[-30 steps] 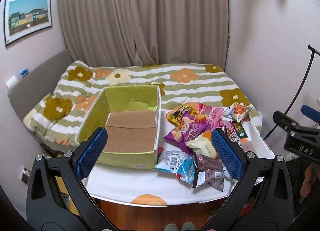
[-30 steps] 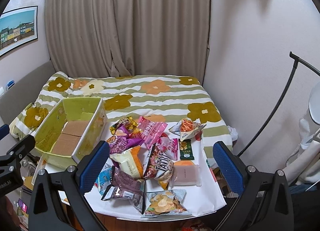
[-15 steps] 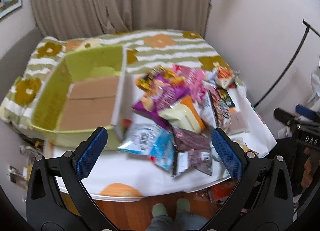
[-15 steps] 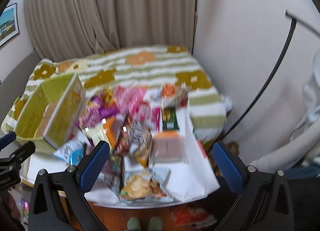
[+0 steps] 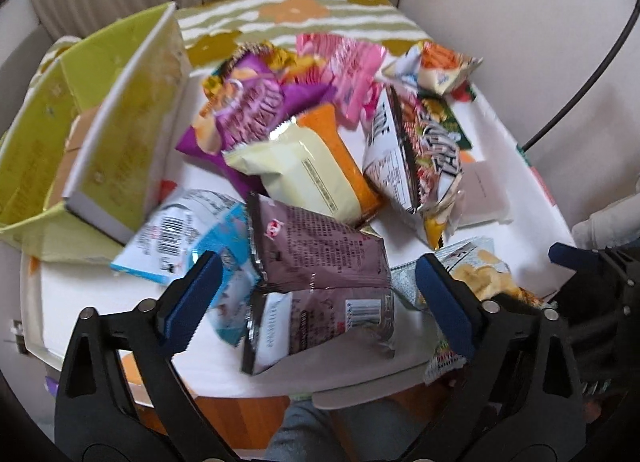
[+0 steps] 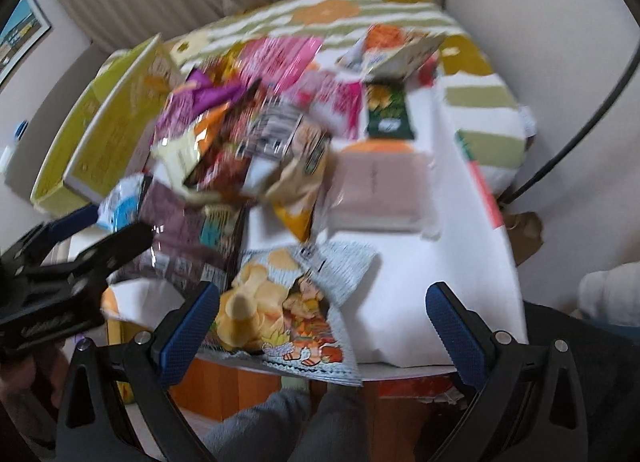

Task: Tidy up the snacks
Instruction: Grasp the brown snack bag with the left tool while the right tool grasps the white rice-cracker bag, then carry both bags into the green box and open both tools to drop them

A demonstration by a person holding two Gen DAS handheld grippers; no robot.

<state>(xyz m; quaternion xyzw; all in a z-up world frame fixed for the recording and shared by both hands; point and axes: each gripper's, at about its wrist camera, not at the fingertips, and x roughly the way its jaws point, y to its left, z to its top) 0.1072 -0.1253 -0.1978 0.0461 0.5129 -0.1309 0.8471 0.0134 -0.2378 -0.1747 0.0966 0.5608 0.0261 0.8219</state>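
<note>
A pile of snack bags lies on a white table. My left gripper is open and empty, just above a brown bag at the near edge. A light blue bag, a cream and orange bag and a purple bag lie beyond. My right gripper is open and empty over a chip bag with potato chips printed on it. A green cardboard box stands open at the left, also in the right wrist view.
A pale pink flat pack and a dark green packet lie right of the pile. A bed with a flowered cover is behind the table. A black cable runs along the right wall. My legs are below the table edge.
Both grippers have moved forward and down toward the snack pile, which now fills the views. Both stay open. The snacks and box have not moved.
</note>
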